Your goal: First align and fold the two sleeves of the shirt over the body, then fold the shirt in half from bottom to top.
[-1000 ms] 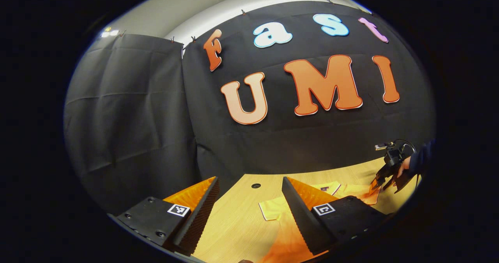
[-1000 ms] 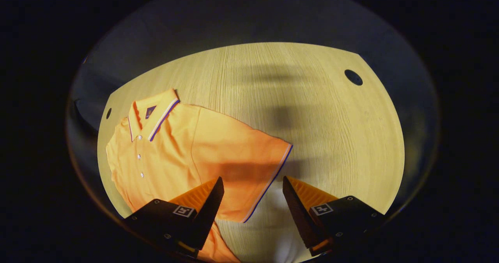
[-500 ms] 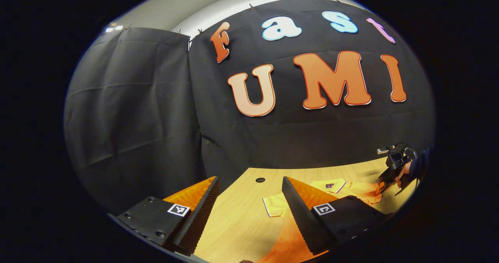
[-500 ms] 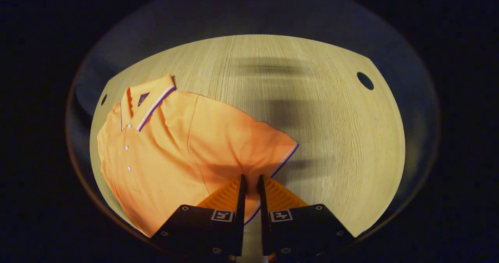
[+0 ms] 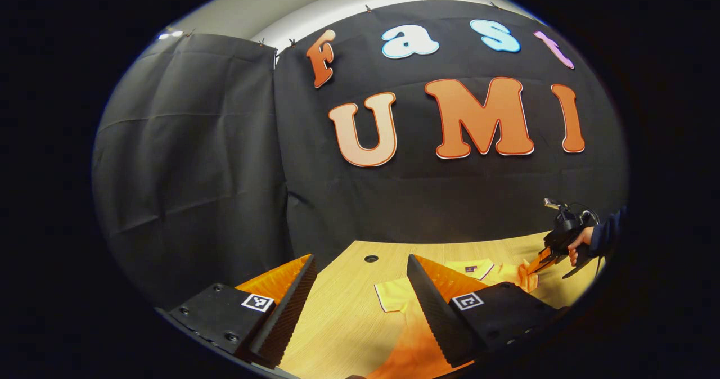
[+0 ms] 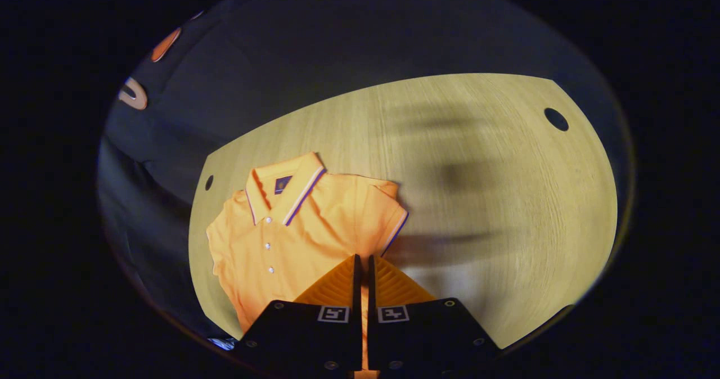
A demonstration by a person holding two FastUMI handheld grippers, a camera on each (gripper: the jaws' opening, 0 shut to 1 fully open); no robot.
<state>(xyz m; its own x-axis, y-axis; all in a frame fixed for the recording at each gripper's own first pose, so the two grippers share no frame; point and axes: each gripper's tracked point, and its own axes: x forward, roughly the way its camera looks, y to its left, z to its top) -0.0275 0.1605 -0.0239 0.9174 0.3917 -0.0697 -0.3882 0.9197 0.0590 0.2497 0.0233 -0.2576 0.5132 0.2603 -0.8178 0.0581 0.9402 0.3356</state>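
Since 0.5 s ago: right gripper (image 6: 363, 264) has lifted the sleeve (image 6: 388, 221) inward over the body; the shirt (image 6: 292, 238) now looks narrower. Right gripper: fingers pressed together, pinching the sleeve's cuff edge; seen from the left gripper view at 3 o'clock, held by a hand (image 5: 579, 244). Left gripper (image 5: 360, 289): fingers spread, holding nothing, above the shirt's hem side. Shirt: collar (image 6: 287, 190) at 11 o'clock from the right gripper. Table (image 6: 495, 199): bare wood from 12 to 4 o'clock; hole (image 6: 556, 119) near the far edge.
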